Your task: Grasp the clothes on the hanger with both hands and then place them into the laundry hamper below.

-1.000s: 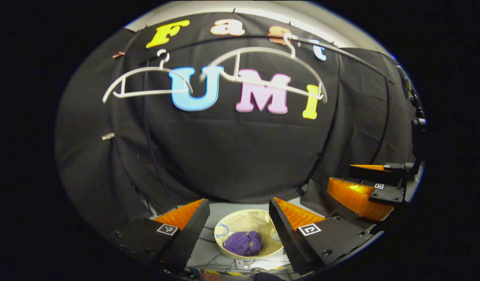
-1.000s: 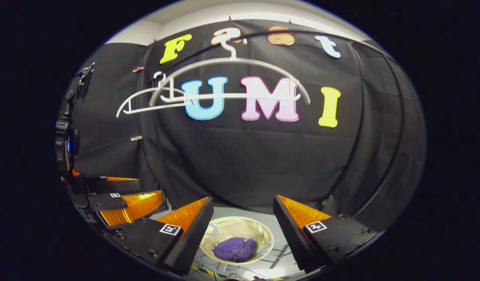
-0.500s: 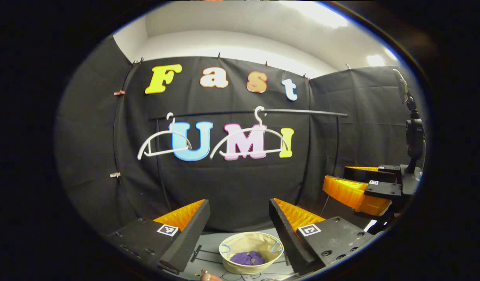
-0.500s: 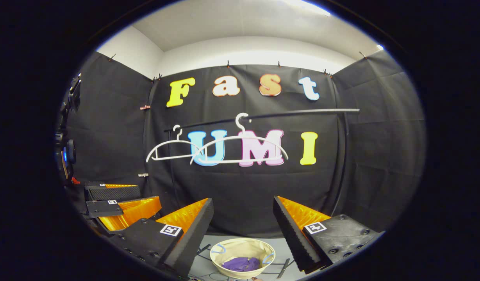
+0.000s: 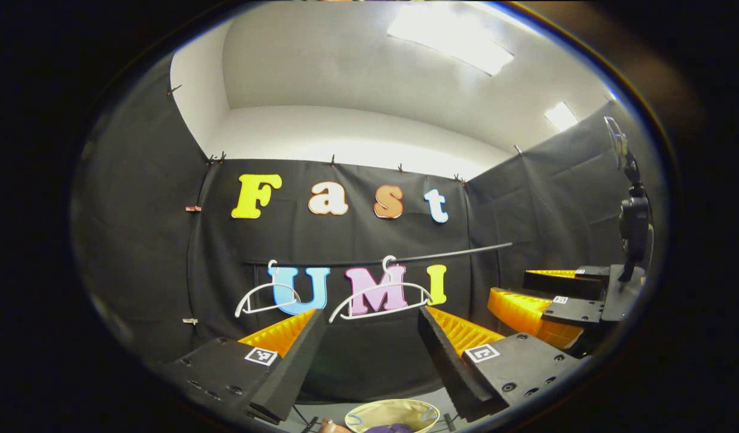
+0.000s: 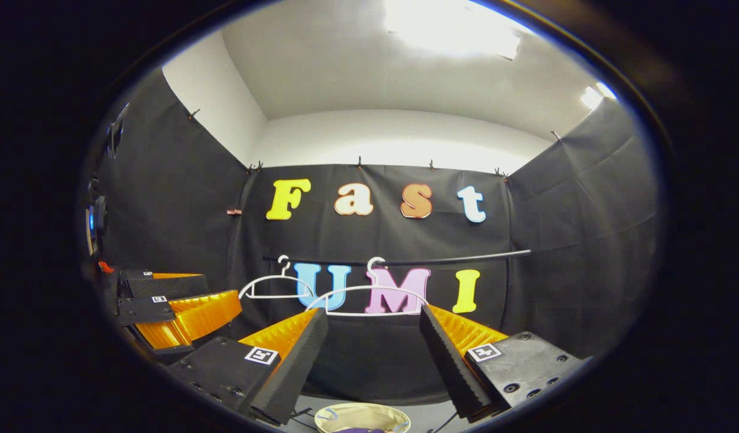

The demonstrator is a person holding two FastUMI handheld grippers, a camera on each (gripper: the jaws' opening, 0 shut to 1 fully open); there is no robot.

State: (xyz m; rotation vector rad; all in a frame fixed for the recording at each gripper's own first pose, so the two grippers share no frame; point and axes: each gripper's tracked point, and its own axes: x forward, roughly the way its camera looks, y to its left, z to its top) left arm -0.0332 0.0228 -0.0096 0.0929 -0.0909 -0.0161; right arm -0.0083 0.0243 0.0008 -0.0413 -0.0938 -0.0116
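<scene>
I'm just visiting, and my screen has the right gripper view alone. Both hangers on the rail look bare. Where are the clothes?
Observer: In the left gripper view, a purple garment lies inside the laundry hamper at the bottom.
Operator: Is the gripper that carries my camera holding anything?
Observer: The left gripper view catches the right gripper from the side. Its fingers are apart, with nothing between them.
Operator: Is anyone near the hamper?
Observer: What looks like a fingertip of a hand shows just left of the hamper's rim.
</scene>
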